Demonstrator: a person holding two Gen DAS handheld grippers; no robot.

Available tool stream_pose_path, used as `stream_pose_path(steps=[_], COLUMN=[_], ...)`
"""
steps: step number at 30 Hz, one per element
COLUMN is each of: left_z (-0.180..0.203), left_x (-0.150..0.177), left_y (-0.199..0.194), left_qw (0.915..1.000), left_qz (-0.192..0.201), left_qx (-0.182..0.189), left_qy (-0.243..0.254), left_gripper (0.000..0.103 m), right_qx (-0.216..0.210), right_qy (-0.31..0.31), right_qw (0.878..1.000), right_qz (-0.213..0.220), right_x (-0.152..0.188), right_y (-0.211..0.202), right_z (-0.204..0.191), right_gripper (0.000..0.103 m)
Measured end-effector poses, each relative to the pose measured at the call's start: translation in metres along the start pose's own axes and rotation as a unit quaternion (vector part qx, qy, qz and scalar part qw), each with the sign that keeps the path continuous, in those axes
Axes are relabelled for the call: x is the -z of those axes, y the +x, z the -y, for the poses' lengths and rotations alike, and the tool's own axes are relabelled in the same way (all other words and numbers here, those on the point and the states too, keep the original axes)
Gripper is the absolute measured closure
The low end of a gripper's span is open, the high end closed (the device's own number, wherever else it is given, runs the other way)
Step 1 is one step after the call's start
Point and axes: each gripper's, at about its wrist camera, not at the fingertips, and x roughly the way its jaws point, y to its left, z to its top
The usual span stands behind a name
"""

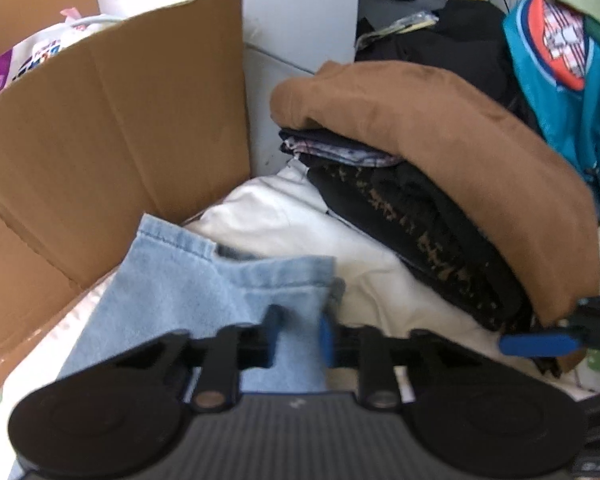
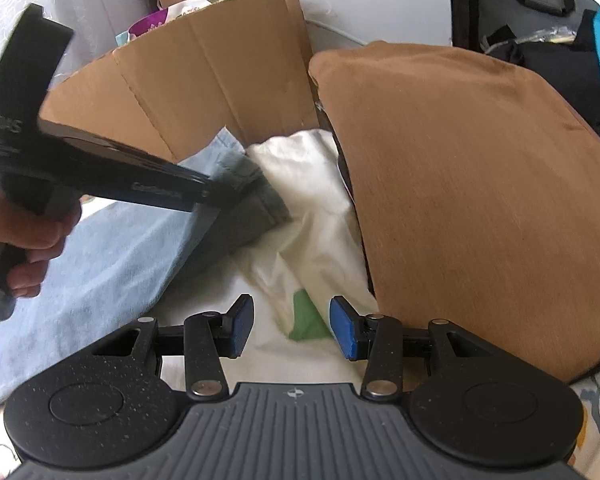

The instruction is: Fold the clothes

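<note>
White bedding [image 2: 324, 200] covers the work surface, with a brown cardboard box flap [image 1: 112, 120] behind it. Lying flat on the bedding, the pale blue denim garment [image 1: 204, 292] has the left gripper [image 1: 300, 330] over its edge, jaws apart around the fabric. Beside a tan folded garment [image 2: 480, 200] topping a stack, the right gripper [image 2: 292, 330] hovers, jaws apart and empty.
</note>
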Motion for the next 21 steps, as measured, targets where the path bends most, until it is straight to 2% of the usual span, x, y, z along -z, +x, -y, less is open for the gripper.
stream_pose_path(steps=[5,16,21], left_z=[-0.013,-0.056,-0.071], left_x=[-0.003,-0.016,-0.022], left_y=[-0.011,-0.029,-0.034], left_qw=[0.9993,0.9920,0.9882], left_qz=[0.009,0.011,0.007], left_qx=[0.024,0.098,0.118], left_qy=[-0.026,-0.078,-0.097], left_gripper=[0.098,0.099,0.099], right_qx=[-0.014,-0.060,-0.077], right_qy=[-0.015,-0.059,-0.094], right_qw=[1.000,0.996,0.992], right_qz=[0.011,0.032,0.033], right_x=[-0.014,-0.057,-0.074], right_y=[0.008,0.055,0.085], right_z=[-0.009,-0.035,-0.051], right_gripper=[0.054,0.054,0.054])
